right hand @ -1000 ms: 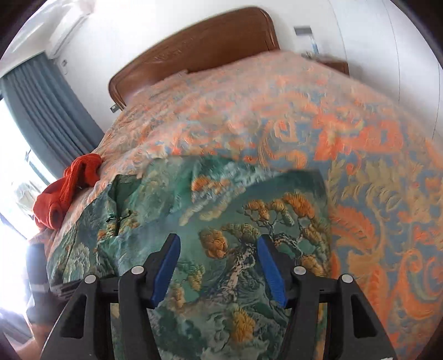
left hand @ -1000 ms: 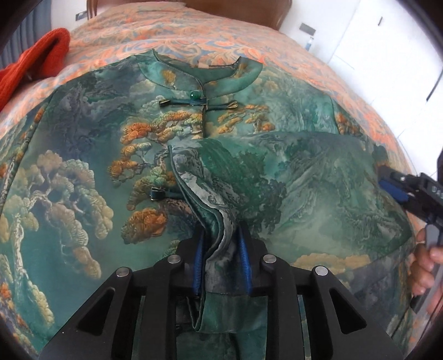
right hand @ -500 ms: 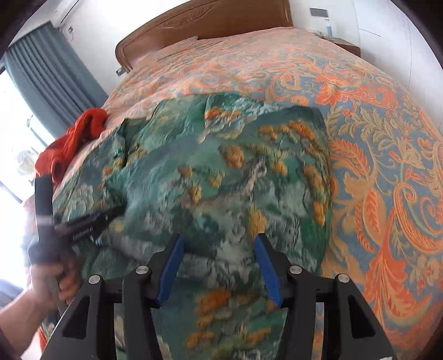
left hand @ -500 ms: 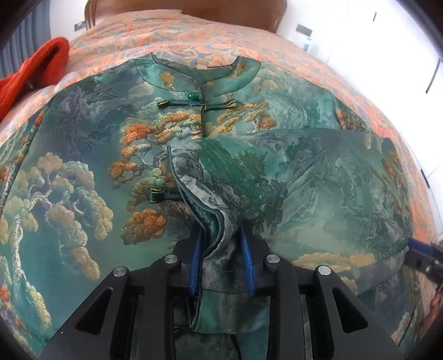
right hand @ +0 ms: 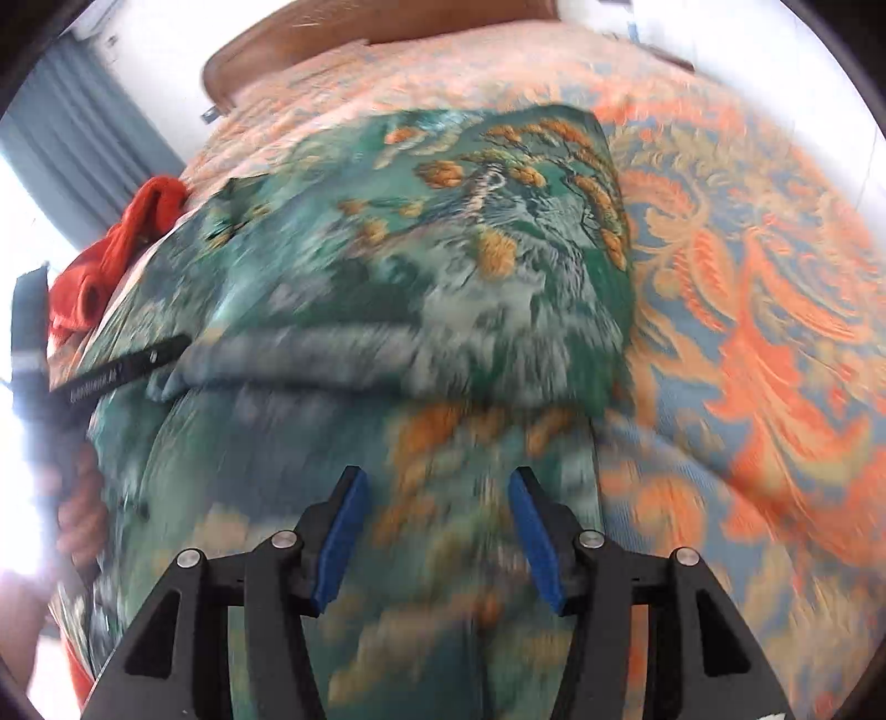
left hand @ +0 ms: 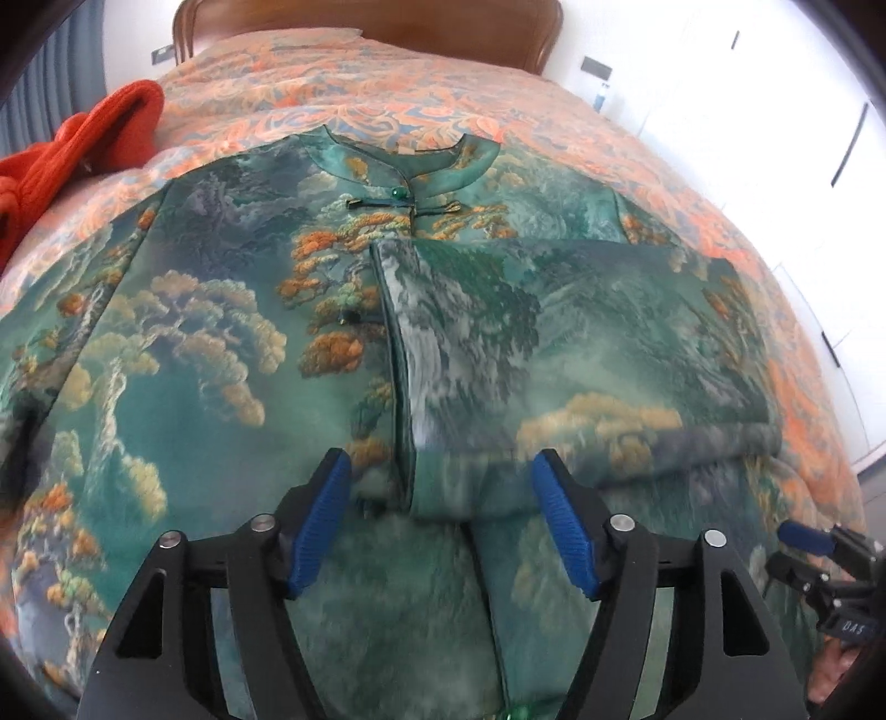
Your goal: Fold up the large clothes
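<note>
A large green silk garment (left hand: 183, 343) with a pine-tree print and a mandarin collar (left hand: 407, 166) lies spread on the bed. Its right sleeve (left hand: 576, 343) is folded flat across the chest. My left gripper (left hand: 440, 504) is open and empty, just short of the sleeve's cuff edge. My right gripper (right hand: 434, 520) is open and empty over the garment's right side (right hand: 498, 266), in a blurred view. The right gripper also shows at the lower right of the left wrist view (left hand: 825, 559), and the left gripper at the left edge of the right wrist view (right hand: 119, 368).
The bed has an orange and blue patterned cover (left hand: 387, 72) (right hand: 764, 310) and a wooden headboard (left hand: 360, 14). A red knitted garment (left hand: 83, 144) (right hand: 116, 249) lies at the left. White wardrobe doors (left hand: 775, 111) stand to the right, grey curtains (right hand: 83, 127) to the left.
My left gripper has opened and let go of the sleeve, which now lies flat across the chest. The left gripper has drawn back. My right gripper has moved nearer along the garment's right side.
</note>
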{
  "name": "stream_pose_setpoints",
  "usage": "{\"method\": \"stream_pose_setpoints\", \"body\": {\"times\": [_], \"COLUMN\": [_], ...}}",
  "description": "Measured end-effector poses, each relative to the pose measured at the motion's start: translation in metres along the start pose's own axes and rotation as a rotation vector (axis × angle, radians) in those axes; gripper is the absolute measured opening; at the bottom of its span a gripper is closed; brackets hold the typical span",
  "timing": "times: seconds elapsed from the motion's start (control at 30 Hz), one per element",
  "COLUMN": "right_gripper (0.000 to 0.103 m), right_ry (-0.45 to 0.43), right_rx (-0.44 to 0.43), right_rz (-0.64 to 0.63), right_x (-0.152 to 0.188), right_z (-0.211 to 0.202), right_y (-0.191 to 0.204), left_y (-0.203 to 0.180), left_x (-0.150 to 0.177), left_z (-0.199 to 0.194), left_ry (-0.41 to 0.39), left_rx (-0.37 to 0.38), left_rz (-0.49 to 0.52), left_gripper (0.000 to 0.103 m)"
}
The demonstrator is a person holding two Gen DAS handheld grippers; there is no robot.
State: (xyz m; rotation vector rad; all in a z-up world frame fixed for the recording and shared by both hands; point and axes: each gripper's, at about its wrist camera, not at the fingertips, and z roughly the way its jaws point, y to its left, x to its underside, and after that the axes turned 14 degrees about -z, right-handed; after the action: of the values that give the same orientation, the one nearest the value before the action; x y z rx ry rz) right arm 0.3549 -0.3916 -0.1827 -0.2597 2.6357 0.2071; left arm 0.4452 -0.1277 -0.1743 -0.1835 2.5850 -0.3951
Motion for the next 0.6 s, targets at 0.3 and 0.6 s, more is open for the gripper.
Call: {"method": "stream_pose_setpoints", "body": {"times": [0.3,0.6], "right_gripper": [0.056,0.056], "right_ry": [-0.006,-0.003], "right_rx": [0.119,0.204], "right_rz": [-0.118,-0.028], "right_x": [0.101,0.181], "right_z": [-0.055,-0.093], "right_y": [0.049,0.076], "left_y": [0.03,0.066], "left_x": [0.084,0.144], "left_z": [-0.055,-0.127], "left_ry": [-0.005,-0.054], "left_rx": [-0.04,-0.064], "left_rz": [0.081,0.087], "left_gripper": [0.077,0.089]}}
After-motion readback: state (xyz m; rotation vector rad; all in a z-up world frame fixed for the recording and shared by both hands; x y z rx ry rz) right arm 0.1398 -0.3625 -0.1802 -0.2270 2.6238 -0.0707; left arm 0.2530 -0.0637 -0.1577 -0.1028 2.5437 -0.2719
